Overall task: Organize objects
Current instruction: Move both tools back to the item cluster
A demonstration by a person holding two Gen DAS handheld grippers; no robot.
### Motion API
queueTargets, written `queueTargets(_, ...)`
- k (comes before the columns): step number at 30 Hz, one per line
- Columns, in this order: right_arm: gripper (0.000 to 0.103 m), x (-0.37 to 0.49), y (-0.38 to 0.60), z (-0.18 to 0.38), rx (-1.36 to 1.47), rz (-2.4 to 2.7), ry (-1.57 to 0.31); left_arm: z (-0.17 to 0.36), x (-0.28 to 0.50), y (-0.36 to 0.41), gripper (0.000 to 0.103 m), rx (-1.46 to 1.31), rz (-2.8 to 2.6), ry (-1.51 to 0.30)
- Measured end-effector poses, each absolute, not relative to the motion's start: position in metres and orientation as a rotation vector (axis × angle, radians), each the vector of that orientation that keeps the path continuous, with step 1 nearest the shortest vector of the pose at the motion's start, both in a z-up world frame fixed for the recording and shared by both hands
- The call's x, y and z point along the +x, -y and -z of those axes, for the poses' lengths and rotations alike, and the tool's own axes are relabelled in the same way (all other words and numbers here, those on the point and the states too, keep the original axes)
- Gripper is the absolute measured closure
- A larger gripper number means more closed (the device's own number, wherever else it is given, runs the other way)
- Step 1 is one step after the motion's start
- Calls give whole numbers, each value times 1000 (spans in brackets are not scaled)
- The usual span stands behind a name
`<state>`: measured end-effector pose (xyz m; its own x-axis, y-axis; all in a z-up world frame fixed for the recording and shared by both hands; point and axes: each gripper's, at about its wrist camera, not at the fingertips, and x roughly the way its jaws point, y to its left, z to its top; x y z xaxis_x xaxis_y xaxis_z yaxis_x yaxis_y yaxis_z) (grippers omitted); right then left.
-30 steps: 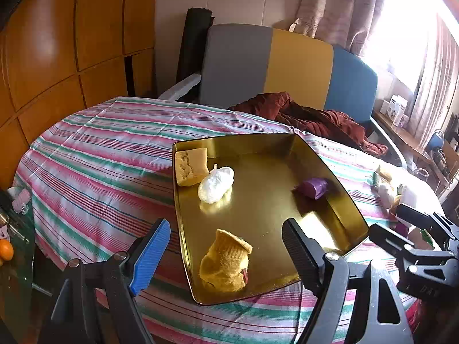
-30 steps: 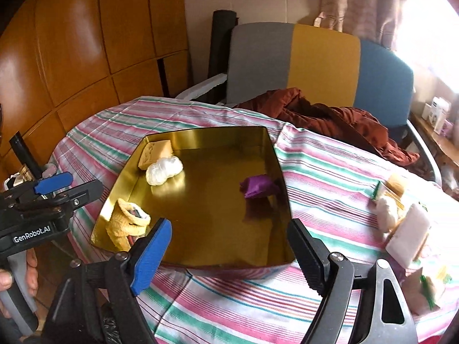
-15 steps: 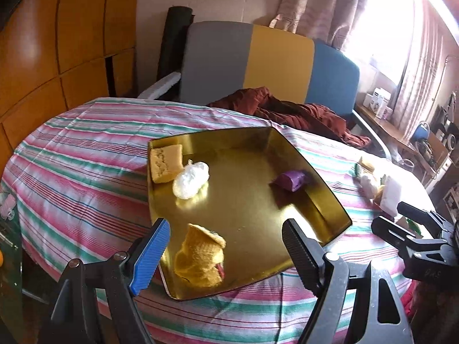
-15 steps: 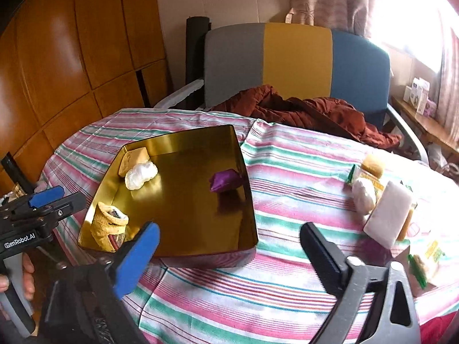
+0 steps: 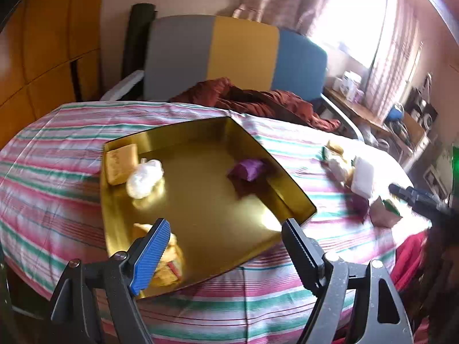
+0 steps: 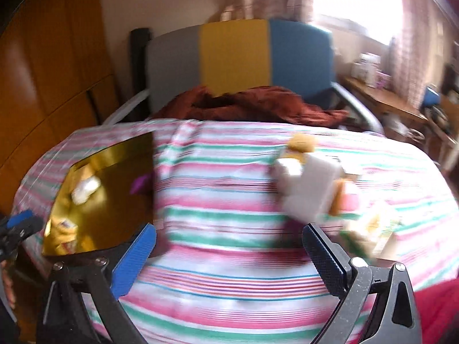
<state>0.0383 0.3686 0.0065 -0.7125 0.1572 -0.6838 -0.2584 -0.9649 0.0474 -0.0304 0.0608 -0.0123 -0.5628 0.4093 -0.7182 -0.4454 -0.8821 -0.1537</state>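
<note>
A gold tray [image 5: 289, 189] sits on the striped tablecloth [image 5: 54, 154]; it also shows at the left of the right wrist view [image 6: 114, 154]. In it lie a yellow block [image 5: 120, 164], a white wad [image 5: 145, 178], a purple packet [image 5: 248, 169] and a yellow knitted piece [image 5: 169, 261]. My left gripper [image 5: 223, 246] is open and empty over the tray's near edge. My right gripper [image 6: 229, 249] is open and empty above the cloth, left of a blurred pile with a white block [image 6: 309, 192] and small packets [image 6: 370, 229].
A grey, yellow and blue chair back [image 5: 235, 54] with a dark red cloth [image 5: 252, 100] stands behind the table. Wooden panels [image 5: 48, 43] are at the left. A cluttered side shelf [image 5: 381, 109] is at the right under the bright window.
Both grippers have swung to the right. The tray has slid left in both views and the pile of loose objects has come in front of my right gripper. Both stay open.
</note>
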Motion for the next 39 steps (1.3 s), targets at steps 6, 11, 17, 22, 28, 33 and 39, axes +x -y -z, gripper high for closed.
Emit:
queueTargets(6,0,65,-449,-16,-928,-2510,-321,10,-22,-98,22,-1055,-2328,-143)
queueTargets(11,0,79,-497,-8,-850,-2391,-455,11,-15,-137,22,-1037,-2235,-234)
queueTargets(17,0,96,-521,6,-783,-2354,-631,11,-12,-180,22,-1012,-2150,-304)
queueTargets(22,0,102,-518,2,-730,-2378,-641,16,-14,-227,22,-1006,-2083,-364)
queueTargets(28,0,102,-514,1,-708,-2397,-617,25,-19,-280,22,-993,-2015,-442)
queueTargets(33,0,104,-518,2,-697,-2400,-649,33,-24,-324,21,-982,-1966,-482)
queueTargets(39,0,104,-518,3,-702,-2408,-664,45,-30,-365,20,-977,-1928,-526)
